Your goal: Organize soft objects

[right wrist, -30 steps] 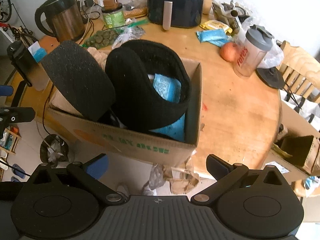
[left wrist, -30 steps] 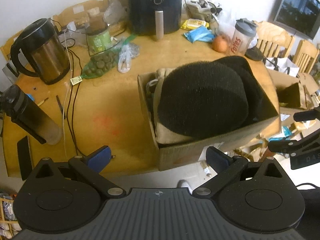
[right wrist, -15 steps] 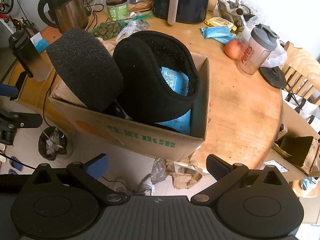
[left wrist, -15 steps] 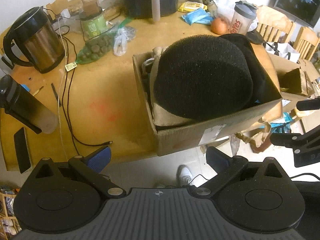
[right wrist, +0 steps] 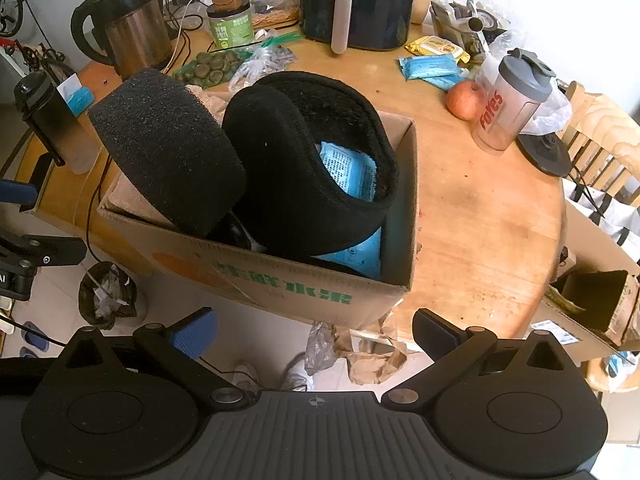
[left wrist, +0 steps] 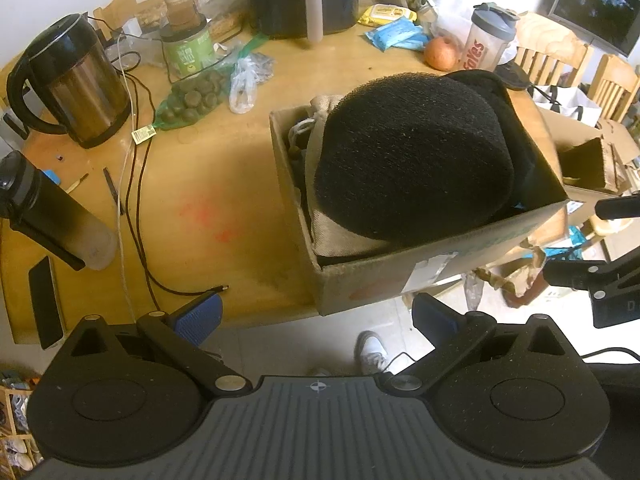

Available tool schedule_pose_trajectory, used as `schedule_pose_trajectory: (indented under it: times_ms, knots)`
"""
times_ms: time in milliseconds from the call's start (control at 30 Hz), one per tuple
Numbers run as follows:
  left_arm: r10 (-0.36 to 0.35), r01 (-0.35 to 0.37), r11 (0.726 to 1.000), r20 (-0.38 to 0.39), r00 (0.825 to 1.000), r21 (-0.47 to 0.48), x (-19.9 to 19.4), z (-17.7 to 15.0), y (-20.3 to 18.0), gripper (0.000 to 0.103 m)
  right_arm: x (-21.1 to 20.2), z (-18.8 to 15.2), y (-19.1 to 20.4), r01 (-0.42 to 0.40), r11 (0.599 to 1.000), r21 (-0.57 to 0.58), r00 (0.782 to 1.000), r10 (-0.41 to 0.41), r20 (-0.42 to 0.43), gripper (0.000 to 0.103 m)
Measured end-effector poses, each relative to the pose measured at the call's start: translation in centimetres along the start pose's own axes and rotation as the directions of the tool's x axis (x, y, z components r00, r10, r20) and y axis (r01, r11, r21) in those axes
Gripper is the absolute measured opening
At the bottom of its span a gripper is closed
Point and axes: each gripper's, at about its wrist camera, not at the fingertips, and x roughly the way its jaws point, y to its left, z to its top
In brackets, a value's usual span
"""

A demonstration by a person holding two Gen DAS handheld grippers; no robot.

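A cardboard box [left wrist: 432, 276] [right wrist: 280, 280] sits at the near edge of the round wooden table [left wrist: 224, 200] [right wrist: 492, 216], overhanging it. A thick black foam disc [left wrist: 412, 156] [right wrist: 168, 152] sticks out of the box on beige cloth [left wrist: 340, 236]. Beside it stands a curved black fleece piece [right wrist: 304, 168] with blue packets [right wrist: 352, 176] inside. My left gripper [left wrist: 316, 314] is open, short of the box's near corner. My right gripper [right wrist: 314, 330] is open below the box's printed side. Neither holds anything.
A kettle [left wrist: 76, 84], dark bottle [left wrist: 48, 212], phone [left wrist: 46, 300] and cables [left wrist: 136, 184] occupy the table's left. An air fryer [right wrist: 356, 0], green jar [right wrist: 232, 24], shaker cup [right wrist: 512, 108] and apple [right wrist: 464, 100] stand further back. Wooden chairs [left wrist: 556, 60], another open box [right wrist: 592, 300] and a bin [right wrist: 106, 296] surround the table.
Both grippers have drawn back and up from the box, so it sits farther away in both views and more floor shows below. Both stay open and empty.
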Motion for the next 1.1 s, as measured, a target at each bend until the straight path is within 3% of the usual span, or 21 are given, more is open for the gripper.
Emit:
schedule_pose_trajectory:
  times_ms: [1100]
  knots:
    - [0.015,-0.015,1.0,-0.012,1.0,0.007,0.43,0.41,0.27,0.103,0.46,0.26,-0.15,0.014,1.0,0.001,1.0,-0.014,-0.012,0.103]
